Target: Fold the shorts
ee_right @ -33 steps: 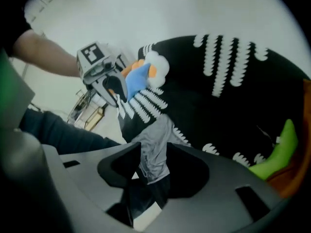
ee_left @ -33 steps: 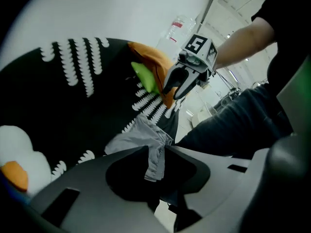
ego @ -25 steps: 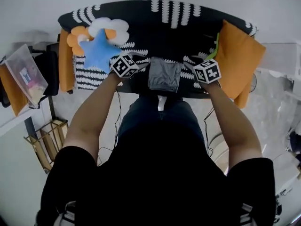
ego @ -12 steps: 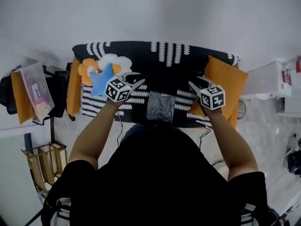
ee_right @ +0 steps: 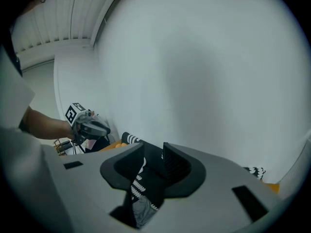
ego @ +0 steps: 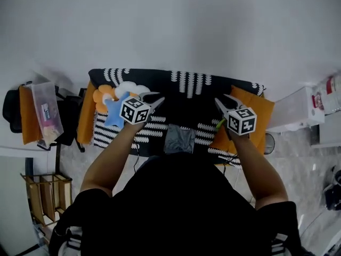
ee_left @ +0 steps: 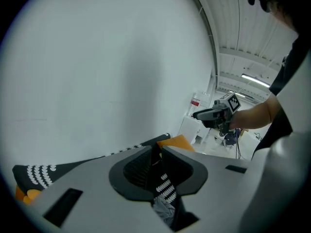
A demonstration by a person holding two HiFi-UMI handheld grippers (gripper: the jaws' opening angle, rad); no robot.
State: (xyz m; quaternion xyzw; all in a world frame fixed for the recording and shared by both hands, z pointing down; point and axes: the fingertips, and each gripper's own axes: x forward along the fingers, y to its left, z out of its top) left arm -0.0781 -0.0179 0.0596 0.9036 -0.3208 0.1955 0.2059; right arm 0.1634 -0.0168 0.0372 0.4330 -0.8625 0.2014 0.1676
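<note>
The grey shorts [ego: 179, 139] lie folded into a small rectangle at the near edge of the black-and-white patterned table [ego: 186, 97]. Both grippers hang in the air above the table, apart from the cloth. My left gripper [ego: 153, 98] is left of the shorts and my right gripper [ego: 220, 102] is to their right. In the left gripper view the jaws of the left gripper [ee_left: 156, 148] are closing, with a narrow gap and nothing between them. The shorts [ee_left: 163, 210] show far below. The right gripper [ee_right: 154, 152] is closing in the same way and is empty, with the shorts [ee_right: 141, 210] beneath.
An orange cushion [ego: 250, 108] lies at the table's right end. A blue star plush [ego: 113, 111], a white cloud plush [ego: 130, 88] and an orange flower plush [ego: 101, 96] sit at the left end. A bag [ego: 45, 116] and a wooden rack [ego: 45, 191] stand left, a white cabinet [ego: 295, 111] right.
Both grippers have lifted away from the shorts' sides and now hang high above the table. Their jaws have narrowed. The shorts stay folded where they lay.
</note>
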